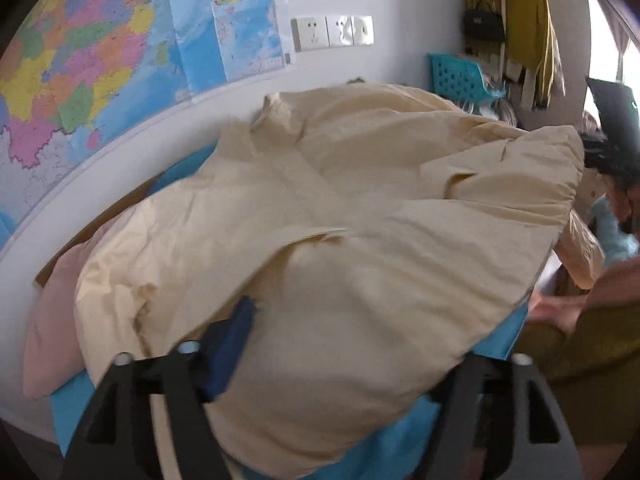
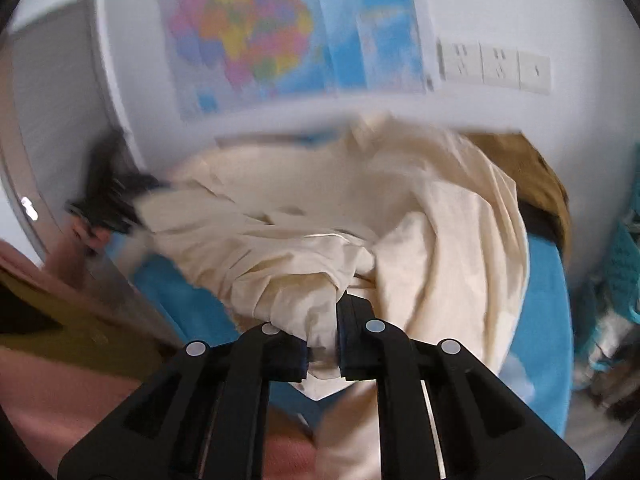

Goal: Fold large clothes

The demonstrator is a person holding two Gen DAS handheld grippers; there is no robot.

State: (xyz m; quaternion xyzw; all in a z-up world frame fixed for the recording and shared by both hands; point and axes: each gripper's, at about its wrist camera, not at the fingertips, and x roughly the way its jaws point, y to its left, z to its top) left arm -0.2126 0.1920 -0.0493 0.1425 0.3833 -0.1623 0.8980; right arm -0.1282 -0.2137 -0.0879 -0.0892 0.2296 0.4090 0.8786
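Observation:
A large cream-yellow garment [image 1: 340, 216] lies spread and rumpled over a blue-covered surface [image 1: 384, 452]. In the left wrist view my left gripper [image 1: 340, 344] has its jaws wide apart, and the cloth drapes over and between them; one blue-padded finger [image 1: 230, 344] shows at the left. In the right wrist view the same garment [image 2: 320, 220] is bunched, and my right gripper [image 2: 324, 344] is shut on a gathered fold of it. The other gripper [image 2: 108, 196] shows blurred at the garment's far left edge.
A wall with a coloured map [image 1: 100, 60] and sockets [image 1: 332, 32] stands behind. A pink pillow [image 1: 48, 332] lies at the left. A turquoise basket [image 1: 460, 76], hanging yellow bag [image 1: 524, 28] and a brown garment [image 2: 532, 176] are at the right.

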